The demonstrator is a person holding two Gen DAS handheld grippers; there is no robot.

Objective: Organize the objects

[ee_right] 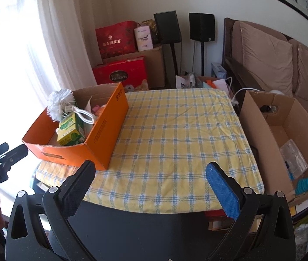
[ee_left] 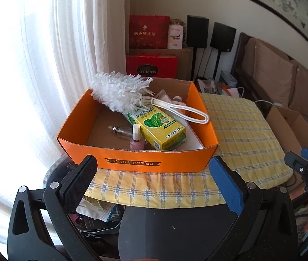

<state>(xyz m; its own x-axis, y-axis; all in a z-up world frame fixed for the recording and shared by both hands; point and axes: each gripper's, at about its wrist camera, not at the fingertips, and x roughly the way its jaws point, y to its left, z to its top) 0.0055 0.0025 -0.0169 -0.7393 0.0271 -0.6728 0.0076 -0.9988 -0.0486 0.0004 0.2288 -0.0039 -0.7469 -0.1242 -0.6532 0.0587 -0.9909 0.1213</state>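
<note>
Orange box (ee_left: 138, 158) sits on the left side of the checked cloth (ee_right: 175, 134) on the worktop. Inside lie a white duster (ee_left: 119, 91), a yellow carton (ee_left: 160, 130) and a pink bottle (ee_left: 136, 141). Both the left hand-held gripper (ee_left: 154, 180) and the right hand-held gripper (ee_right: 151, 184) are wide open, holding nothing.

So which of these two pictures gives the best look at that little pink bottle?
The left wrist view: the pink bottle stands upright inside the orange box, beside the yellow-green carton. In the right wrist view the box wall and carton hide it.
</note>
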